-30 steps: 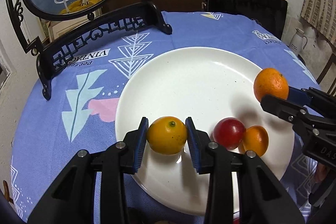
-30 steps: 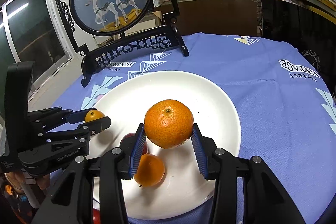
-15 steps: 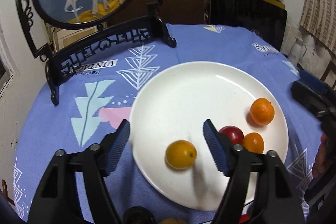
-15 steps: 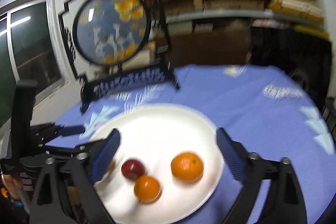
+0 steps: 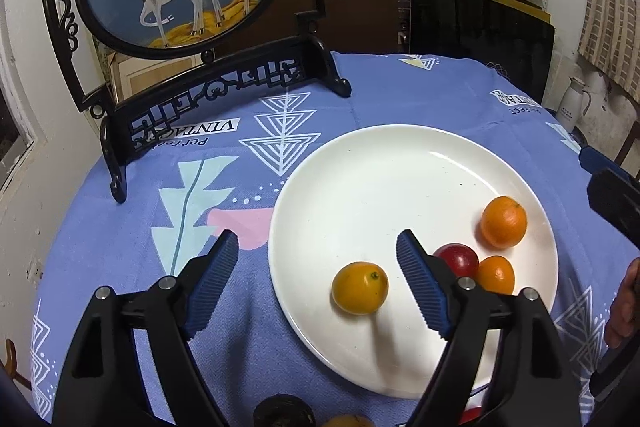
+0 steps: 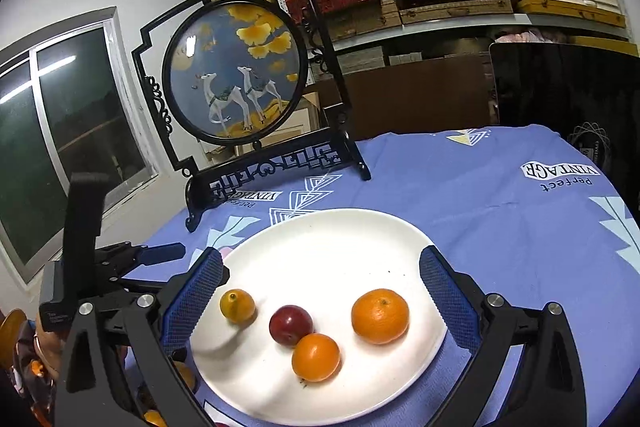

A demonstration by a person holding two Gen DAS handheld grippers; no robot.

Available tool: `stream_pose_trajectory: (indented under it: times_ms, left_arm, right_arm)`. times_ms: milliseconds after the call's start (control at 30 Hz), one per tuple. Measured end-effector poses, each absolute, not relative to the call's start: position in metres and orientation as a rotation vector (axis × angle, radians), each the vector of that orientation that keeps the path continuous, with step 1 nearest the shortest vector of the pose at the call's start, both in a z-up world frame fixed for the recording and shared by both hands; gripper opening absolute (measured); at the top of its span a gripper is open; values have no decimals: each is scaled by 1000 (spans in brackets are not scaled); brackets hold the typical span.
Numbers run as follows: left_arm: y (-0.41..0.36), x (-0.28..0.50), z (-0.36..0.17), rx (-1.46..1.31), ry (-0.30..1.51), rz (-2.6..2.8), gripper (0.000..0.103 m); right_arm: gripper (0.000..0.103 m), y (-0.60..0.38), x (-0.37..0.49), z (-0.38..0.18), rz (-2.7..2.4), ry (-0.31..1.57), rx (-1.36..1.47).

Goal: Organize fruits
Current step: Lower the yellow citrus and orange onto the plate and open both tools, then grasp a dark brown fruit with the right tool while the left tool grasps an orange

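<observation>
Four fruits sit on the white plate [image 6: 336,235], which rests on my surface under a blue patterned cloth [image 6: 500,211]; the plate is the collecting spot, so everything is gathered toward its near half, within easy reach of both my hands. At the far left stands a dark carved frame with a round deer picture [image 6: 234,75], well apart from the plate and out of the working area.

On the plate, the big orange [image 6: 380,315] lies nearest the right rim. A smaller orange [image 6: 316,357] is closest to me and touches the red plum-like fruit [image 6: 291,325] just behind it. The yellow citrus [image 5: 360,287] lies alone toward the near left rim.

My right gripper [image 6: 320,291] is spread as wide as it goes, hanging above the plate with nothing between its pads. My left gripper [image 5: 316,283] is opening; the yellow citrus appears between its fingers but rests on the plate, untouched by the pads.

More fruit peeks in at the bottom edge of both views, off the plate, so I judge the sorting is not finished.
</observation>
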State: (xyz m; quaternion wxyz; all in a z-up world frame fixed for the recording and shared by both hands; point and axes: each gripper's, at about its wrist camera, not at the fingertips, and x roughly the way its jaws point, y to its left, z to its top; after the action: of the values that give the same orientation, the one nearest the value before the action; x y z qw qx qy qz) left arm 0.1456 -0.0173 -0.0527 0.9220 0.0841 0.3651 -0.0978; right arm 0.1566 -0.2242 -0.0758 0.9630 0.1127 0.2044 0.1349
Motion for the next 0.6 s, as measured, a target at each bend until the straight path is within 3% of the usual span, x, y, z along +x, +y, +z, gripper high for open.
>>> stream_pose_trajectory:
  times_ms: [400,600]
  left_arm:
    - [8,103,-30,148,661,-239,84]
    - [48,41,-44,175,695,-274,87]
  right_arm:
    - [100,-205,128,-62,354,433,240]
    - [100,-163,59,-90,457,626,59]
